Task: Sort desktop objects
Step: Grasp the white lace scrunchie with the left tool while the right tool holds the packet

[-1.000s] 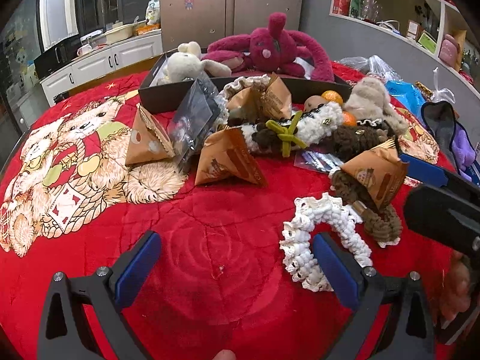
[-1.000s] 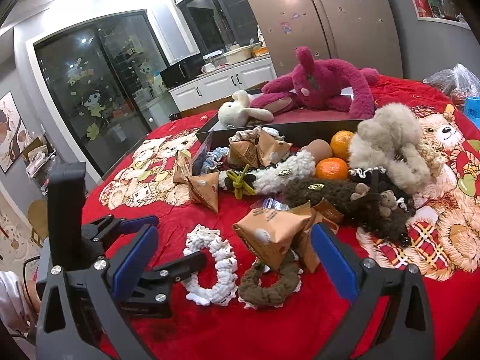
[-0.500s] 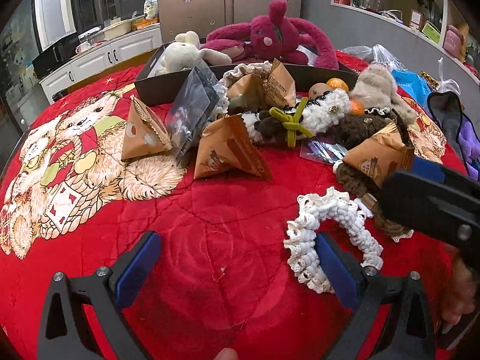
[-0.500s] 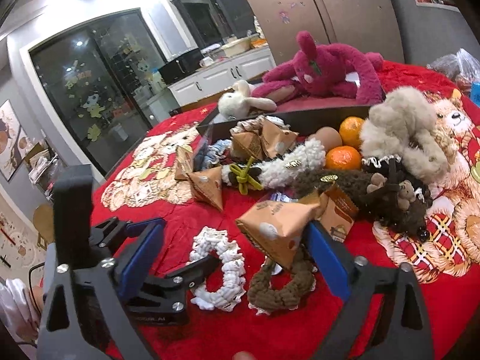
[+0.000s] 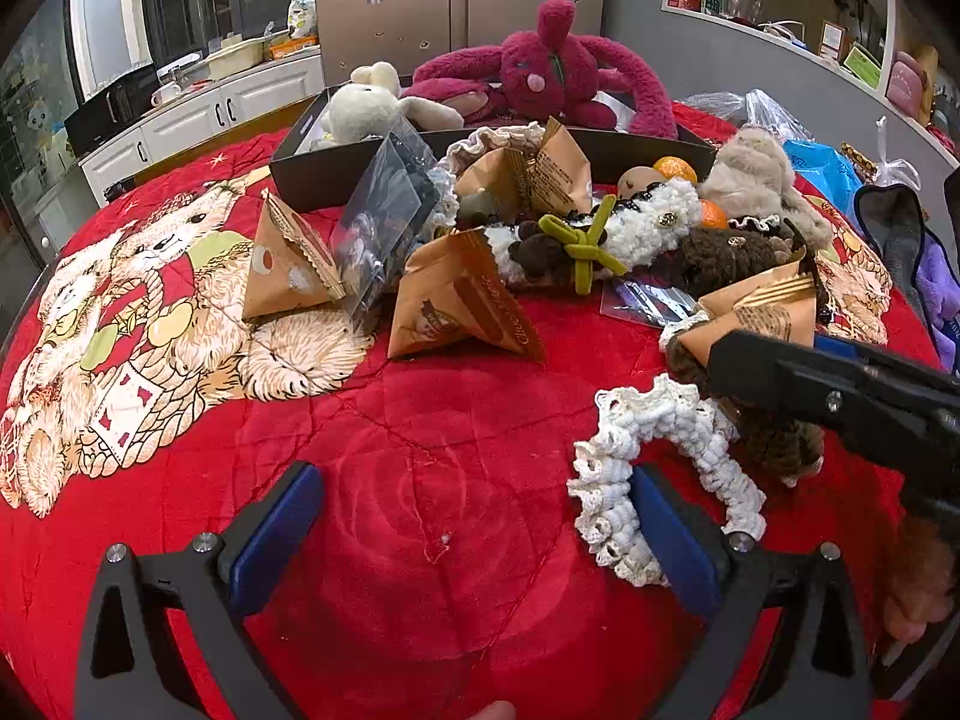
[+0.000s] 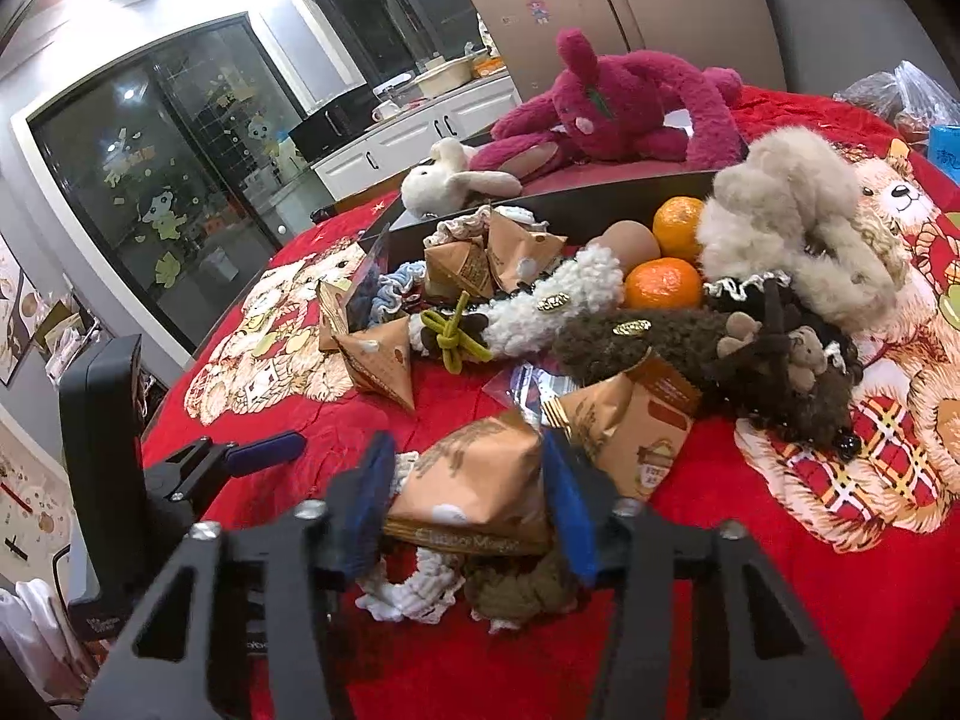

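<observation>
Two grippers are over a bench covered by a red quilted cloth (image 5: 432, 468) printed with teddy bears. Landmark for all positions: the cream crocheted ring-shaped scrunchie (image 5: 654, 468) lying on the cloth.

Right gripper (image 6: 465, 495): its blue-padded fingers (image 6: 564, 492) are closing, with a tan kraft-paper pyramid-shaped snack packet (image 6: 474, 486) between them. Both pads appear to touch the packet's sides. The packet sits directly above the cream scrunchie and an olive-brown crocheted scrunchie (image 6: 516, 591), which lies just beside the cream one.

Left gripper (image 5: 474, 531): its fingers stand wide apart, with nothing between them. Its right finger (image 5: 672, 540) overlaps the near edge of the cream scrunchie; whether it touches cannot be told.

Beyond the cream scrunchie lies a heap of mixed items: more tan pyramid packets (image 5: 456, 306), a white fluffy scrunchie (image 5: 648, 228), an olive-green knotted cord (image 5: 582, 246), a dark brown fluffy scrunchie (image 5: 726, 255), two oranges (image 6: 663, 282), a brown egg (image 6: 627, 243) and a beige plush toy (image 6: 792, 222).

Behind the heap, well away from the cream scrunchie, stands a dark shallow box (image 5: 312, 174) holding a magenta plush animal (image 5: 546, 81) and a cream plush rabbit (image 5: 372, 105).
</observation>
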{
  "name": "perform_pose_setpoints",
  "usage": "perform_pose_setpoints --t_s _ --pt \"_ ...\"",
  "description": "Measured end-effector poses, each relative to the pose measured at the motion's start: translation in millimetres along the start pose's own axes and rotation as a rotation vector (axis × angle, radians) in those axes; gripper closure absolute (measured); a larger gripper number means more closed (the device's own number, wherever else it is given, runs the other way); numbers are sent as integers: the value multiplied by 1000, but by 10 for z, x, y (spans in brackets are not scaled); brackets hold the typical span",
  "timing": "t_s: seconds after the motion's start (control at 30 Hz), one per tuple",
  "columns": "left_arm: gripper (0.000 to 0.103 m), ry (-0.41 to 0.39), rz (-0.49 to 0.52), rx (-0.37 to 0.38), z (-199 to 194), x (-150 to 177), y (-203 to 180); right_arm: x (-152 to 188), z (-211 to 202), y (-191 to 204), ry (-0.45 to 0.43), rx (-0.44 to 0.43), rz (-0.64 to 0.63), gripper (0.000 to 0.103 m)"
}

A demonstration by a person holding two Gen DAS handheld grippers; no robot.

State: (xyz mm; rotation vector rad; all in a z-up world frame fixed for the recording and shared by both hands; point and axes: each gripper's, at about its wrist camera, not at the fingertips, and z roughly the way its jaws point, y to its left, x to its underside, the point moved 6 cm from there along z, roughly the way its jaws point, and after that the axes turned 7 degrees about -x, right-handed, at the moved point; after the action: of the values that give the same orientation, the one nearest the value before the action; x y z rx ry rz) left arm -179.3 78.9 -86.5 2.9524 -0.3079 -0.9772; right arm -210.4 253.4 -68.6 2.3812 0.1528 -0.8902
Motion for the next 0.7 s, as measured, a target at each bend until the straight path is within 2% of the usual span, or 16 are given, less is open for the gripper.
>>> perform_pose_setpoints --t_s 0.23,0.5,0.57,0.63,0.67,0.7 --pt "0 0 -2 2 -2 0 -1 69 -21 105 3 30 -70 60" --pt "1 -1 3 3 -8 -2 -7 70 -122 162 -24 -23 -49 60" --pt "8 -12 6 7 -29 -7 -9 57 -143 149 -30 -33 -31 60" --pt "28 -34 13 16 -74 -11 -24 52 -172 136 -37 -34 -25 60" --pt "34 -41 17 21 -88 -17 -32 52 -185 136 -39 -33 -26 60" --pt "44 -48 19 24 -104 -17 -40 55 -200 138 -42 -32 -26 60"
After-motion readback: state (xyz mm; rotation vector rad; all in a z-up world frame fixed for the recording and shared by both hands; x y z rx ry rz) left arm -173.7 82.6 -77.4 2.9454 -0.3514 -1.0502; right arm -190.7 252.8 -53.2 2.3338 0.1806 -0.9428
